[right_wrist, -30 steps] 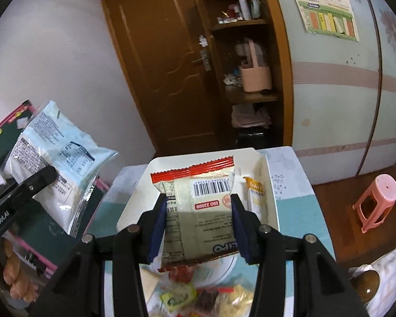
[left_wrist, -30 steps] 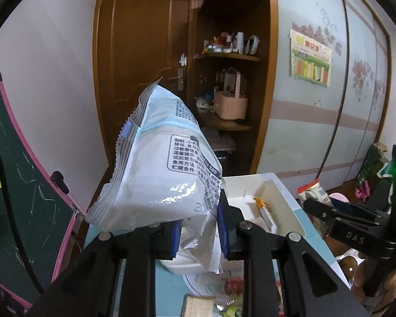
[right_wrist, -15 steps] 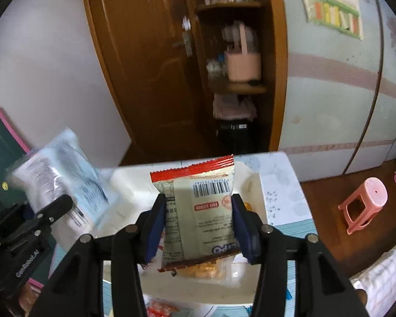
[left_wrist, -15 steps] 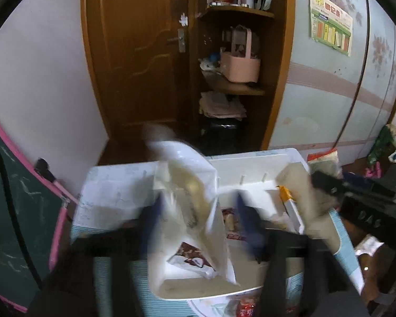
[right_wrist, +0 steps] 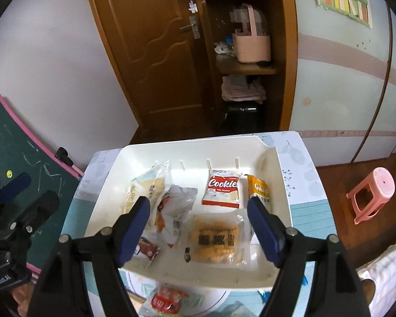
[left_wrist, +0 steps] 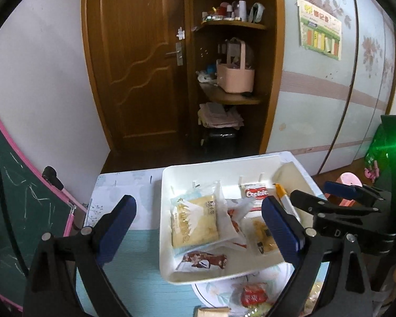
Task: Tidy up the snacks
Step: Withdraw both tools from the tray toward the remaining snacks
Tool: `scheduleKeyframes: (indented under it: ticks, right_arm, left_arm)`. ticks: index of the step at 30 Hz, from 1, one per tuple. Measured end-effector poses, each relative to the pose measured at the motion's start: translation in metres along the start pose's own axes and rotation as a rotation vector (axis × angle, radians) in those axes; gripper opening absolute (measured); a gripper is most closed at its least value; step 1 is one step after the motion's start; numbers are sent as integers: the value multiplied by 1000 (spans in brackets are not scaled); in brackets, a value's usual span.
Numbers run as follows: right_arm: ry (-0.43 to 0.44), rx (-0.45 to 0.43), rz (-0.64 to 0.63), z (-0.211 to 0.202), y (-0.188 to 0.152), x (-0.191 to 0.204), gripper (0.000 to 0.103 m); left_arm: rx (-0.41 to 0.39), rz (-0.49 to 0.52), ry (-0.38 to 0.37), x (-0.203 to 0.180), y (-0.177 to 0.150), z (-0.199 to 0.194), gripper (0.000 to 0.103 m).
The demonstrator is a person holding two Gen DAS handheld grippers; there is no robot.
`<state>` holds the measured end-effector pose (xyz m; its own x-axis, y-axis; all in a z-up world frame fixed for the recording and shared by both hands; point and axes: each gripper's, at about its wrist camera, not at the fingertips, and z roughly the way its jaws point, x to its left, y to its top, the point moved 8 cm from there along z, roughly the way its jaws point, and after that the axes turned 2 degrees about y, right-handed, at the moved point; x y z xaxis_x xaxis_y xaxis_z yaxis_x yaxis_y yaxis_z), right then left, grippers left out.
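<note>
a brown wooden door (left_wrist: 137,74) stands beside open wooden corner shelves (left_wrist: 232,97) holding a pink handled basket (right_wrist: 252,43); a pink plastic stool (right_wrist: 372,194) sits on the wooden floor.

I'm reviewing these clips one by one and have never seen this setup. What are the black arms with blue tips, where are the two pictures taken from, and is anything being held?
No robot here: a person holds a two-finger gripper in each hand, and each carries a fisheye camera looking forward along its fingers. One picture comes from the left gripper, the other from the right gripper. The blue tips are the finger pads. Both grippers are open and hold nothing.

On the table sits a white tray containing wrapped snacks, including a red Cookies packet and a yellow-filled packet. More snacks lie on a plate nearer the cameras.
</note>
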<state>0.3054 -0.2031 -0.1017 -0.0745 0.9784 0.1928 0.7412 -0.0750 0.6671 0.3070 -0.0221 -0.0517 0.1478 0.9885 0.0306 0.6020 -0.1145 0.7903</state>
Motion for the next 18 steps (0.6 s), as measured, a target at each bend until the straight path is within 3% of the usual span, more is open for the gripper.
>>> scheduleKeyframes:
  ticks: [18]
  right_arm:
    - [-4,-146,-87,-141,-40,27,76]
  left_arm:
    - [-81,24,-33,9,-28,-144,96]
